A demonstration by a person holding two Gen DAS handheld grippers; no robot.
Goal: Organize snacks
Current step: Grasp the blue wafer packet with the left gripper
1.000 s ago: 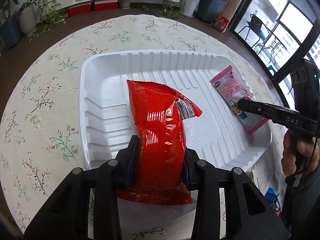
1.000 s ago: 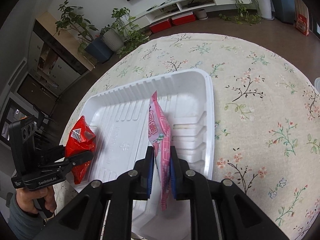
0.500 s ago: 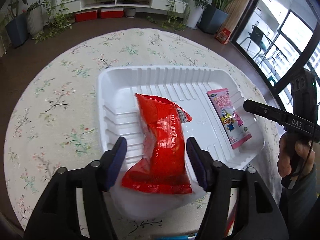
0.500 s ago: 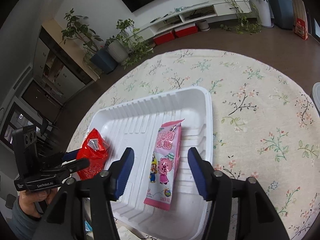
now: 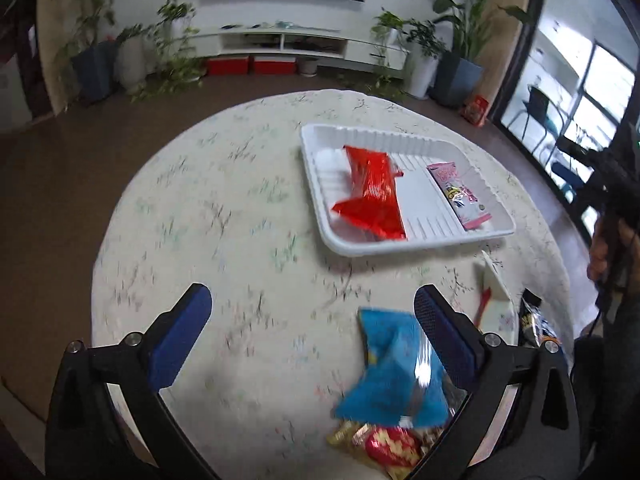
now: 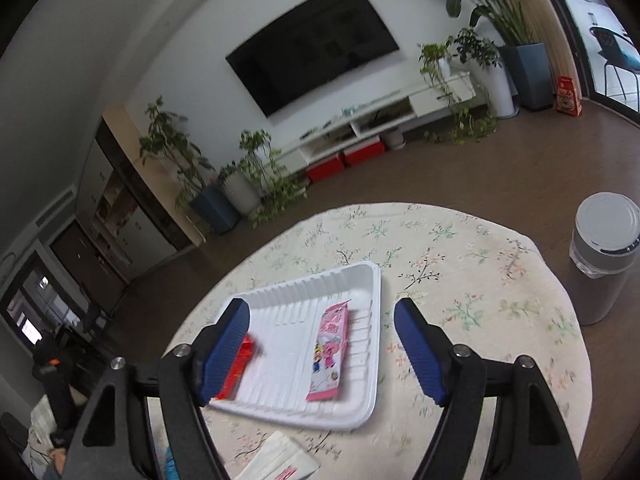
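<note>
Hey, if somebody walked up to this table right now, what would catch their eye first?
Most likely the white tray on the floral tablecloth, with a bright red snack bag lying at one side of it and a pink cartoon packet at the other. Next, the blue snack bag lying on the cloth nearer the person, outside the tray.

Plastic, foil and cloth

The tray (image 5: 404,142) is ribbed white plastic with a faint sheen; the red bag (image 5: 372,192) and blue bag (image 5: 394,368) are glossy crinkled foil, the pink packet (image 6: 330,350) smooth film, the floral tablecloth (image 5: 224,240) matt cloth.
</note>
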